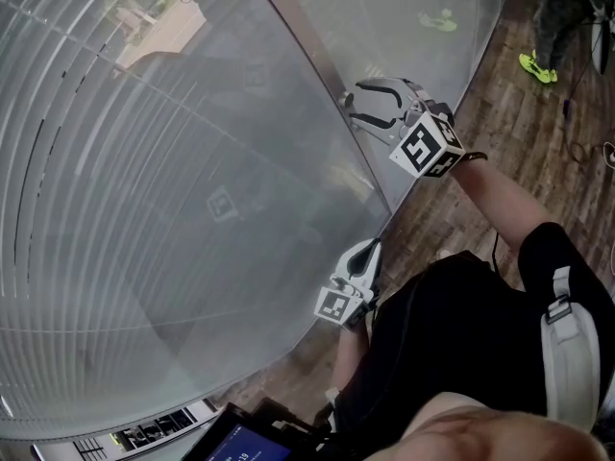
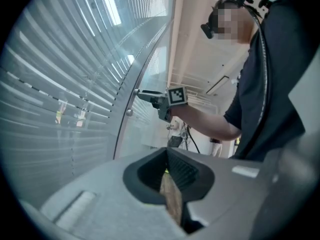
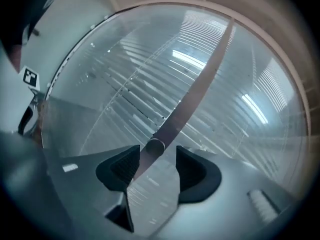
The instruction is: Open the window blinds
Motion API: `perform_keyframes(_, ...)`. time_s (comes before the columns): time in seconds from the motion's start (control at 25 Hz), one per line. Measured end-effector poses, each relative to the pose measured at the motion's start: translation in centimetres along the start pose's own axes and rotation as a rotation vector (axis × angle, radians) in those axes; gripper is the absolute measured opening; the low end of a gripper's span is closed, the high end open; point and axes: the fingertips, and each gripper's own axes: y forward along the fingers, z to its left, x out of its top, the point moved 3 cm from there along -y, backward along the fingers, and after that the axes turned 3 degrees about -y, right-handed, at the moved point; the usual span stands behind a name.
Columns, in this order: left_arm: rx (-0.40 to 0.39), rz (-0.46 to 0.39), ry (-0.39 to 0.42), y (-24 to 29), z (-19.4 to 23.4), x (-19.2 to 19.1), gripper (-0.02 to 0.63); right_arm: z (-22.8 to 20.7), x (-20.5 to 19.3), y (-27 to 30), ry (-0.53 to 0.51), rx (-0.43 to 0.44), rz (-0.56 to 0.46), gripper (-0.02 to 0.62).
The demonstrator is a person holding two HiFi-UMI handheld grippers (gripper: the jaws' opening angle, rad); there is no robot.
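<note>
A: Where's the task's thing?

B: Window blinds [image 1: 144, 209], horizontal slats, sealed behind a big glass pane. They fill the left of the head view. In the left gripper view, bright light shows between the upper slats.

A: How are they worked?

B: By a small round metal knob [image 3: 155, 146] on the metal frame strip [image 3: 200, 84] at the pane's right edge. The knob [image 2: 129, 112] also shows in the left gripper view, sticking out from the strip.

A: Right claw?

B: Right claw [image 3: 156, 159] is spread wide and pointing about level at the strip. The knob sits between the two dark pads with a gap on either side, so neither pad presses it. The head view has the same claw [image 1: 354, 106] up at the frame, its marker cube [image 1: 426, 145] toward the forearm.

A: Left claw?

B: Left claw [image 2: 169, 176] is pressed together with nothing in it; only a sliver of floor shows through the slit. The head view shows it [image 1: 370, 253] lower down, near the foot of the pane and well apart from the knob.

A: Surroundings?

B: Wood plank floor [image 1: 519, 123]. A second person stands at the far right in yellow-green shoes [image 1: 538, 65]. A lit screen [image 1: 240, 445] shows at the bottom edge.
</note>
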Motion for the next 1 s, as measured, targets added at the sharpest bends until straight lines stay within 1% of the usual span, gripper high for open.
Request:
perform_keyframes(0.12, 0.003, -0.001, -0.001, 0.0, 0.1, 0.1, 0.002, 0.2, 0.3, 0.1, -0.198, -0.019, 0.031, 0.221)
perform_keyframes(0.24, 0.012, -0.003, -0.005, -0.4, 0.2, 0.1, 0.002, 0.8, 0.4, 0.7, -0.438, -0.045, 0.066, 0.209)
perform_keyframes(0.28, 0.015, -0.003, -0.007, -0.4, 0.2, 0.1, 0.002, 1.1, 0.3, 0.9, -0.503, -0.051, 0.073, 0.209)
perform_keyframes(0.36, 0.023, -0.003, -0.007, -0.7, 0.4, 0.1, 0.002, 1.6, 0.2, 1.3, -0.59, -0.057, 0.081, 0.205)
perform_keyframes(0.48, 0.033, -0.005, -0.003, -1.1, 0.7, 0.3, 0.002, 2.0, 0.2, 1.9, -0.639, -0.059, 0.084, 0.198)
perform_keyframes(0.8, 0.048, -0.009, 0.003, -1.6, 0.7, 0.8, 0.002, 2.1, 0.0, 2.1, -0.671, -0.065, 0.086, 0.178)
perform_keyframes(0.88, 0.05, -0.008, 0.003, -1.6, 0.7, 0.8, 0.002, 1.8, 0.1, 1.9, -0.681, -0.08, 0.084, 0.124)
perform_keyframes(1.0, 0.052, -0.006, 0.004, -1.7, 0.7, 0.9, 0.002, 1.7, 0.2, 1.9, -0.689, -0.085, 0.089, 0.127)
